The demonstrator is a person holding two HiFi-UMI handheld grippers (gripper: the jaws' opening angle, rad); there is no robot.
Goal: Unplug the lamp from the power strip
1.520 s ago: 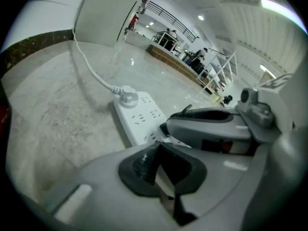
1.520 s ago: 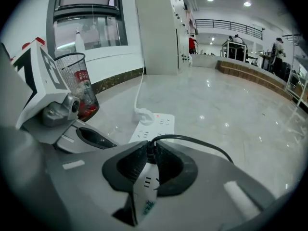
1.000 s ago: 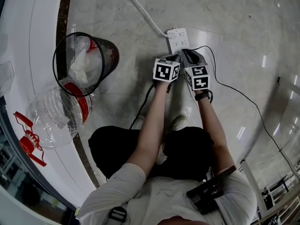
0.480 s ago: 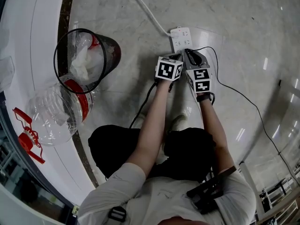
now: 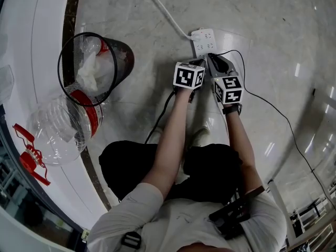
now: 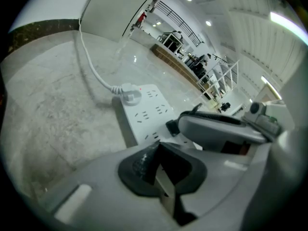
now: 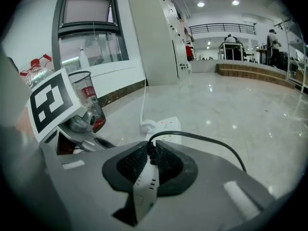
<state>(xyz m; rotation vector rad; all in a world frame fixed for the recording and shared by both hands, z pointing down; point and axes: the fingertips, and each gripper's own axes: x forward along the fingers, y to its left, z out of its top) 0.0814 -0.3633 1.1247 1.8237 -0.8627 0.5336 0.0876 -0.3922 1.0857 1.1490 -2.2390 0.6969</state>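
vs earlier: my right gripper (image 7: 150, 146) has shifted slightly right, jaws clamped on 1 black lamp plug (image 7: 151, 154) at the near end of 1 power strip (image 5: 203, 40). Left gripper (image 6: 156, 148) fully closed, empty, just beside. 2 cords: 1 black cord (image 7: 194, 135), 1 white cable (image 5: 167, 16)

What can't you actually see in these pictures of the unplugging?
- The lamp: in no view; its black cord runs off the head view's right side.
- Prongs of the plug: right gripper view, pads of the right gripper cover them.
- Where the white cable of the power strip leads: cut by the head view's top edge.
- Whether the left gripper pinches the strip or just presses it: left gripper view, its shut jaws cover the contact.
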